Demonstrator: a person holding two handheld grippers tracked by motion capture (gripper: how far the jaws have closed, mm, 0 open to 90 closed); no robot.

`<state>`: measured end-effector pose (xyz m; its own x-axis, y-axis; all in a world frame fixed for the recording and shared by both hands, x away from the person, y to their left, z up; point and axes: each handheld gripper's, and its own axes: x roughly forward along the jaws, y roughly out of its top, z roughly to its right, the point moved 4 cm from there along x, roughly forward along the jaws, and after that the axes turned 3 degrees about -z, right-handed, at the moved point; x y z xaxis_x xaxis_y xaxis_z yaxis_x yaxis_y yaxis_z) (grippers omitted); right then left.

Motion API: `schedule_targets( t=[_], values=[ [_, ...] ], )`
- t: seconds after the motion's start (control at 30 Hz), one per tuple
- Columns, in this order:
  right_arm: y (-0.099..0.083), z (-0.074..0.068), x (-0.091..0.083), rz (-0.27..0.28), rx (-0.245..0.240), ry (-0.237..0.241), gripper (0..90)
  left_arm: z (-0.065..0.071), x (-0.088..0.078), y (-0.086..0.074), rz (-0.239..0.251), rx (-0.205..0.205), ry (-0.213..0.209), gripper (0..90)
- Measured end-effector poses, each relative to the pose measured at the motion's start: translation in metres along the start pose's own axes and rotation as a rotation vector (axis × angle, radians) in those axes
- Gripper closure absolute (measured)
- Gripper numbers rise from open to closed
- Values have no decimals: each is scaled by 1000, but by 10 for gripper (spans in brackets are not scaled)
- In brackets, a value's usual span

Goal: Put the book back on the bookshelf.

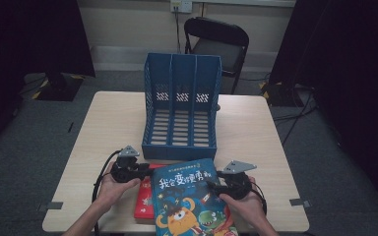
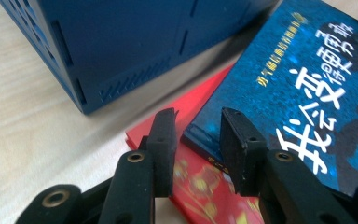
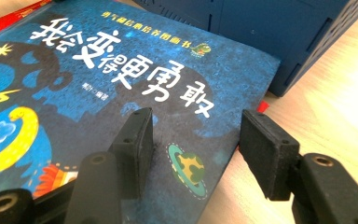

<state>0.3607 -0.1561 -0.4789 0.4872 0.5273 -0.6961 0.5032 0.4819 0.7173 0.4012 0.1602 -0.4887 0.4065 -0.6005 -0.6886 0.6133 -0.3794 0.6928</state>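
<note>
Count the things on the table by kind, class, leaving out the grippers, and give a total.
Books: 2, a blue book lying on a red book
File racks: 1, a blue file rack with three slots
Total: 3

Both grippers are matt black w/ a grey three-cornered plate on top. The left gripper [image 1: 147, 171] trails a black cable looping back past the wrist; the right gripper [image 1: 215, 185] has a cable too, prob. black, hard to tell in the dim high view. Close up, the fingers [image 2: 163, 140] are blocky rectangular pads w/ a fine grainy surface (small screw holes in the sides), fixed to rounded black links w/ brass-coloured rivets at the pivots. Same build on the right fingers [image 3: 135, 140]. Forearms bare, no sleeves or gloves.
</note>
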Motion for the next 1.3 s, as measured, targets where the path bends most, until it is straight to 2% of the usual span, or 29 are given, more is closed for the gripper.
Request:
schedule_targets(
  t=[0.07, 0.13, 0.27, 0.33, 0.37, 0.43, 0.5, 0.6, 0.63, 0.7, 0.73, 0.83, 0.93, 1.03, 1.1, 1.23, 1.3],
  values=[
    [-1, 1, -1, 4, 6, -2, 457, -2, 3, 2, 10, -12, 4, 662],
    [-2, 1, -1, 8, 11, -2, 458, -2, 5, 5, 16, 25, 27, 654],
    [-2, 2, -2, 8, 12, -1, 459, 0, 4, 5, 27, 6, 44, 641],
    [-3, 3, -2, 9, 15, 2, 459, 1, 2, 3, 26, -28, 3, 624],
    [-3, 3, -2, 10, 15, 4, 459, 4, 1, 1, 15, -45, -15, 555],
    [-3, 4, -2, 10, 26, 14, 459, 12, -5, -2, 6, -5, 4, 517],
    [-4, 5, -2, 13, 33, 21, 460, 20, -13, -4, 24, -20, -36, 496],
    [-4, 4, -2, 11, 35, 17, 461, 32, -17, -15, -18, -2, -44, 436],
    [-4, 4, -2, 12, 36, 16, 461, 36, -16, -20, -36, 2, -68, 403],
    [-4, 4, -2, 11, 39, 16, 461, 41, -16, -25, -32, 22, -87, 357],
    [-4, 4, -2, 11, 39, 15, 462, 42, -15, -25, -31, 12, -98, 357],
    [-3, 4, -2, 7, 38, 15, 462, 46, -10, -22, -29, 20, -101, 366],
    [-3, 4, -2, 8, 40, 13, 461, 45, -8, -19, -33, 25, -82, 374],
    [-3, 4, -2, 11, 40, 11, 461, 41, -9, -20, -15, 1, -94, 432],
    [-4, 4, -2, 10, 40, 12, 461, 41, -8, -19, -18, 3, -98, 433],
    [-3, 4, -1, 13, 38, -6, 457, 40, -2, -13, -13, 24, -61, 398],
    [-3, 4, -2, 11, 36, -19, 457, 38, 0, -10, -21, 21, -66, 391]
  ],
)
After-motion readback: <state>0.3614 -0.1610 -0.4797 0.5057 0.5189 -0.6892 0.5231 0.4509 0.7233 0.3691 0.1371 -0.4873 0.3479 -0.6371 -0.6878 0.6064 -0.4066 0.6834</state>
